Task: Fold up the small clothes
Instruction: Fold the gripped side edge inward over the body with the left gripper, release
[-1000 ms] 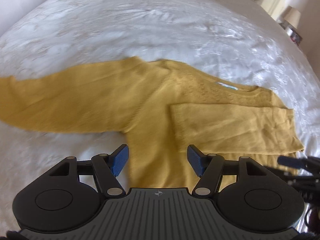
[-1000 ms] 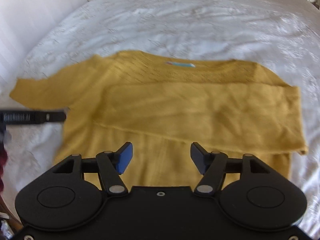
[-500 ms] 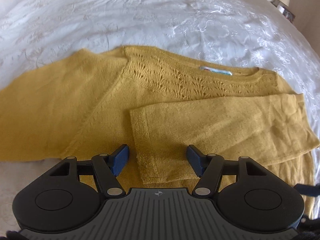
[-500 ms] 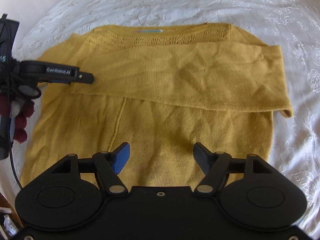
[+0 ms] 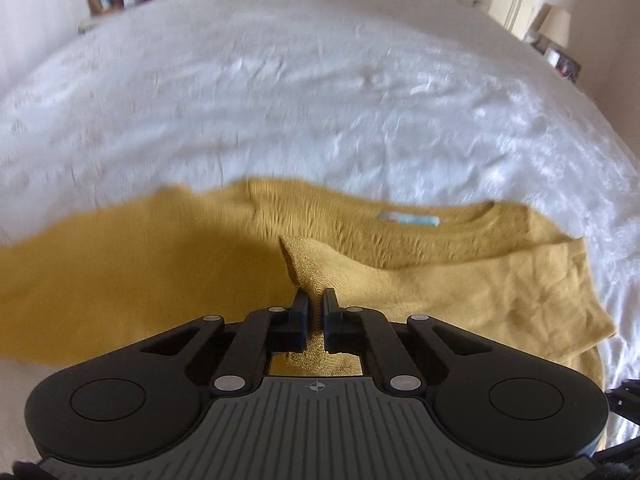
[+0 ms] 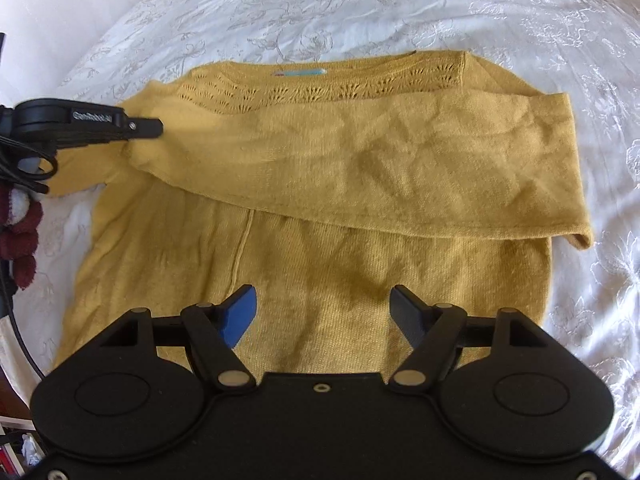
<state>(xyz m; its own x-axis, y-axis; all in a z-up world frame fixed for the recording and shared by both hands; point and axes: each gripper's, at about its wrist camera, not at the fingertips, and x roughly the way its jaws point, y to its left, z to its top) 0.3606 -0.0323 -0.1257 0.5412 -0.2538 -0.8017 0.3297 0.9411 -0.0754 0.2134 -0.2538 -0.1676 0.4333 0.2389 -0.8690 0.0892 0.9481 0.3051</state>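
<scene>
- The yellow sweater (image 6: 320, 240) is spread flat on the white bed (image 6: 360, 12), neckline away from the cameras, hem nearest; its long axis runs sleeve to sleeve.
- The folded sleeve's cuff (image 5: 304, 268) is pinched in the left gripper (image 5: 315, 300), its jaws nearly closed.
- The right gripper (image 6: 322, 308) is held wide above the hem, empty.
- If the thin pinch slips, the folded sleeve could bunch or come undone.

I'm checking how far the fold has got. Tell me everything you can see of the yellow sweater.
The mustard-yellow knit sweater lies flat on the white embroidered bedspread, neckline away from the cameras, with a lacy openwork yoke and a blue neck label. One sleeve is folded across the chest. The left gripper is shut on that sleeve's cuff; the right gripper hovers open above the hem.
</scene>
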